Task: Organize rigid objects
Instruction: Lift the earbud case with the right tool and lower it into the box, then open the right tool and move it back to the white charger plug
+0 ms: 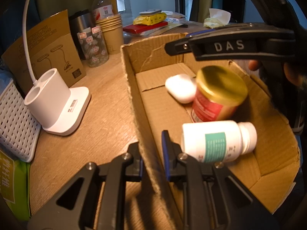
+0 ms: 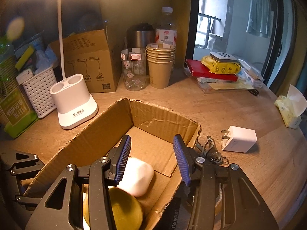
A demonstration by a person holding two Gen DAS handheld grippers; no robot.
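Observation:
A torn cardboard box [image 1: 134, 95] stands on the wooden desk. Inside it are a white earbud case [image 1: 180, 88], a red jar with a gold lid [image 1: 218, 95] and a white pill bottle [image 1: 216, 141] lying on its side. My left gripper [image 1: 153, 161] is shut on the box's near wall. My right gripper [image 2: 152, 159] hangs open over the box [image 2: 107, 126], above the earbud case [image 2: 138, 176] and the gold lid [image 2: 124, 210], with nothing between its fingers. A white charger plug [image 2: 239, 139] and a bunch of keys [image 2: 211, 149] lie on the desk right of the box.
A white lamp base [image 2: 74, 103] and a white basket [image 2: 38, 92] stand left of the box. Behind it are a brown carton [image 2: 90, 57], a glass jar [image 2: 134, 69], stacked paper cups [image 2: 160, 65] and a water bottle [image 2: 166, 28]. Books [image 2: 211, 71] and tissues [image 2: 289, 107] lie to the right.

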